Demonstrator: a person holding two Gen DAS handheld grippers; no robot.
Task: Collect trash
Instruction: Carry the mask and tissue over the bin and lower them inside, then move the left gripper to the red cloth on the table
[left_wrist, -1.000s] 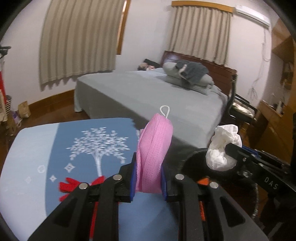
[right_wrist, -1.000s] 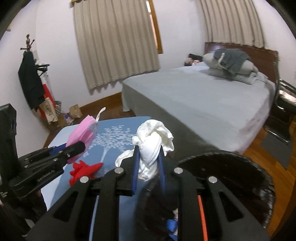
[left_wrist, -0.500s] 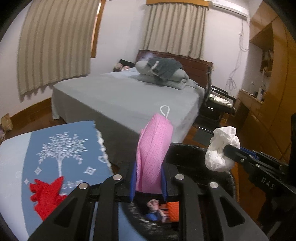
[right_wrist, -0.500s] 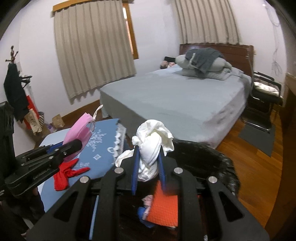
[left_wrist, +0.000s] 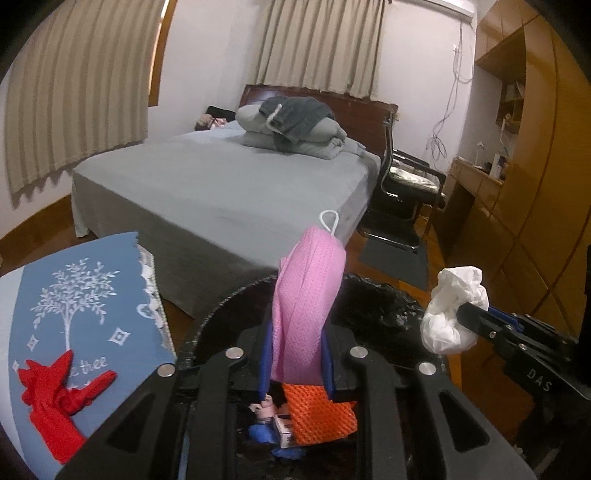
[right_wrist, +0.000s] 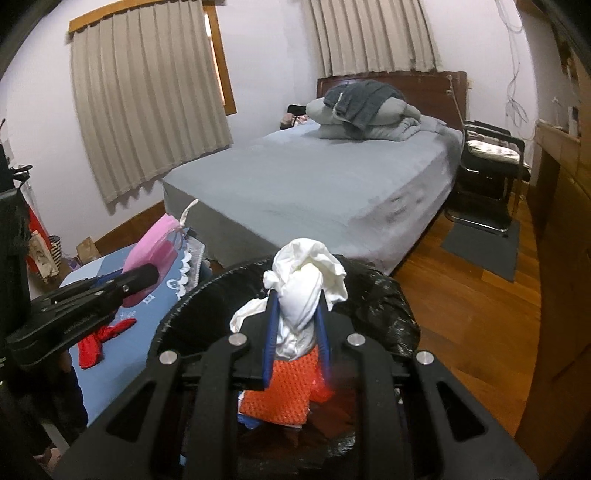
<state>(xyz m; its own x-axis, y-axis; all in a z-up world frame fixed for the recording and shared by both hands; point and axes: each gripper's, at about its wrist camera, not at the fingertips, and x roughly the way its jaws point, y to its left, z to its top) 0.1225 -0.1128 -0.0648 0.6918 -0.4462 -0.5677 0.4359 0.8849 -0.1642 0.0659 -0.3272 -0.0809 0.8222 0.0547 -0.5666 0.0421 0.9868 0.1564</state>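
Observation:
My left gripper (left_wrist: 297, 354) is shut on a pink mesh cloth (left_wrist: 303, 302) with a white loop, held over the black-lined trash bin (left_wrist: 373, 295). My right gripper (right_wrist: 295, 325) is shut on a crumpled white tissue wad (right_wrist: 306, 280), also above the bin (right_wrist: 391, 310). The tissue also shows at the right of the left wrist view (left_wrist: 452, 317), and the pink cloth at the left of the right wrist view (right_wrist: 151, 251). Inside the bin lie an orange mesh piece (left_wrist: 317, 417), a small box and blue scraps. A red scrap (left_wrist: 55, 391) lies on the blue tablecloth (left_wrist: 85, 295).
A grey bed (left_wrist: 221, 184) with folded bedding stands behind the bin. A black chair (left_wrist: 410, 184) and wooden cabinets (left_wrist: 535, 184) are on the right. The wood floor with a dark mat (right_wrist: 480, 247) lies right of the bin.
Both grippers have moved right from above the blue tablecloth to above the trash bin, still holding the pink cloth and the white tissue. The bin's contents have come into view.

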